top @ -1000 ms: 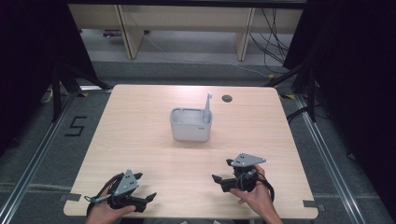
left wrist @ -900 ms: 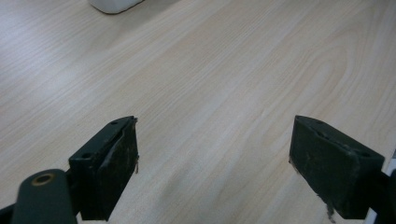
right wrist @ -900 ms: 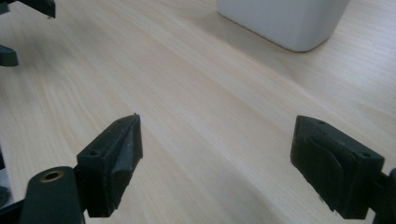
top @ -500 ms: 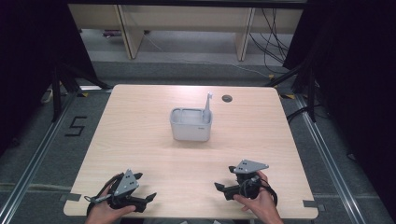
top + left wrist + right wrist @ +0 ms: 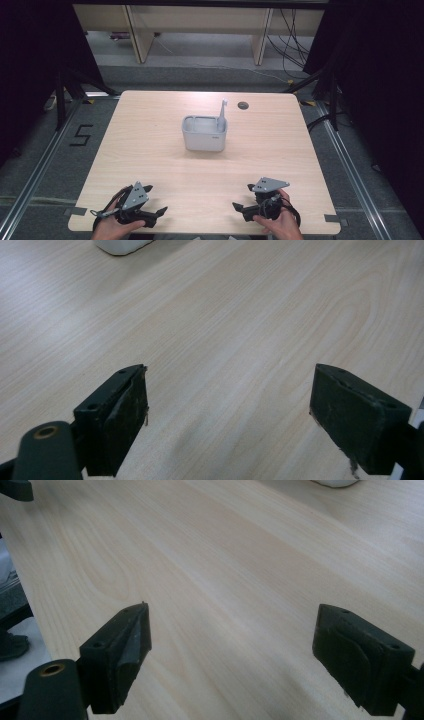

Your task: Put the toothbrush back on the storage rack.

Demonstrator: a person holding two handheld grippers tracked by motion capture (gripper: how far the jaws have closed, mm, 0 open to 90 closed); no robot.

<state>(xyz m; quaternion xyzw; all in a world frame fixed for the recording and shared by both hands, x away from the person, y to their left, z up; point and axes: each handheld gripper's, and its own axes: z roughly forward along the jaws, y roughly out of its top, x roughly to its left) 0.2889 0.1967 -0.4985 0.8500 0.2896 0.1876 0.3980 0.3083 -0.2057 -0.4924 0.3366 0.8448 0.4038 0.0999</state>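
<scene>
A grey rectangular tub (image 5: 204, 133) stands in the middle of the wooden table (image 5: 150, 135), with a pale upright handle (image 5: 222, 114) sticking out of its right side. My left gripper (image 5: 159, 213) rests at the near left edge, held by a hand, jaws wide open and pointing right. My right gripper (image 5: 239, 207) rests at the near right edge, jaws wide open and pointing left. In the left gripper view the open gripper (image 5: 229, 415) has bare table between its jaws; the tub (image 5: 121, 245) peeks in at the top. The right gripper (image 5: 231, 657) likewise spans bare wood.
A small dark round hole (image 5: 243, 105) sits in the table near the far edge. Shelving legs and cables (image 5: 290, 30) lie on the floor beyond the table. A metal frame rail (image 5: 360, 180) runs along the right side.
My right gripper has drawn back toward the near edge of the table and a little to the right. The left gripper has stayed put.
</scene>
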